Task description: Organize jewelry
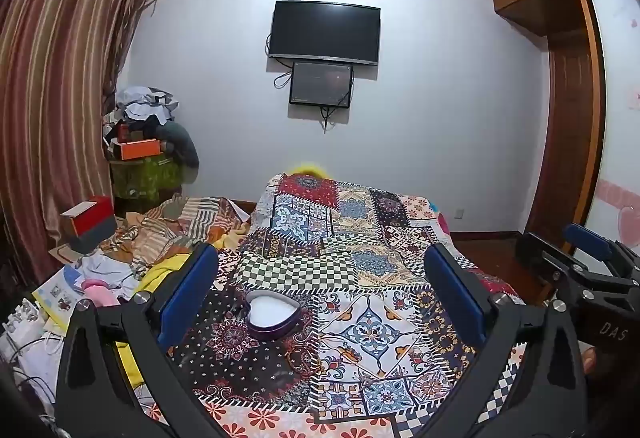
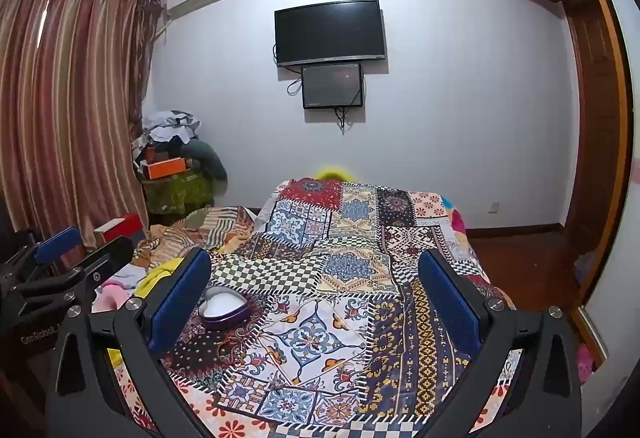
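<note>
Here both tools hover above the bed (image 1: 360, 238), spread wide and holding nothing: the left hand-held gripper (image 1: 320, 290) and the right hand-held gripper (image 2: 316, 290). The heart-shaped box (image 1: 273, 314) rests open on the patterned quilt (image 1: 368, 326), its white lining bare; in the left view it lies at about 9 o'clock from the midpoint between the fingers, nearer the left pad. No jewelry is discernible; small pieces may be lost against the busy print. I judge the risks to be these: the soft bedding could let the box tip or slide under a nudge, and a thin chain could slip from blunt pads.
</note>
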The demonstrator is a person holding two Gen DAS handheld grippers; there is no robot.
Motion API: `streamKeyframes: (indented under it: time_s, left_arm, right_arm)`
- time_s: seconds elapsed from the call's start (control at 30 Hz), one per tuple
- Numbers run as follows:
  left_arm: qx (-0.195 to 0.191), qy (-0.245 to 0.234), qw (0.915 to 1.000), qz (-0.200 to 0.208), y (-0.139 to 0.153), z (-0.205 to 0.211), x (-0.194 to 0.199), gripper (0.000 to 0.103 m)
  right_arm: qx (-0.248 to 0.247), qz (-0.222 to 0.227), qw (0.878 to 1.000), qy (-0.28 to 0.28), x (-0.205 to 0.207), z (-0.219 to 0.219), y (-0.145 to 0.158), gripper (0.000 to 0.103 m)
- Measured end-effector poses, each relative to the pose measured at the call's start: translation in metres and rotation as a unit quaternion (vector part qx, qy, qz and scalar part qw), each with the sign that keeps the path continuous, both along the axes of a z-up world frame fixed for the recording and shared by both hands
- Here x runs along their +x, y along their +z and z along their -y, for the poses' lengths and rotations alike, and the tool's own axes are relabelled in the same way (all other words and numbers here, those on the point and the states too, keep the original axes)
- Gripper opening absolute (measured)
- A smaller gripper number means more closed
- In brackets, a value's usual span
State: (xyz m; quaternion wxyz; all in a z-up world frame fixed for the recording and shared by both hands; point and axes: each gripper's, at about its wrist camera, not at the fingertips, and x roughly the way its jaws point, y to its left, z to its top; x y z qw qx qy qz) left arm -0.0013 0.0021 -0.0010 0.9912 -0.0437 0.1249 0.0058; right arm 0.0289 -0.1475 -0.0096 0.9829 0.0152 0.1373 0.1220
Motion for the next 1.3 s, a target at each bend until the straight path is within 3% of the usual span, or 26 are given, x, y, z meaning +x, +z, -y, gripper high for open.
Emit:
streamKeyframes:
  time_s: [1.3]
  left_arm:
    - [0.0, 0.002, 1.0, -0.009, -0.011, -0.003, 0.007, 0.103]
  right_arm:
    - [0.0, -0.006, 1.0, -0.003, -0.001, 0.003, -0.004, 0.103]
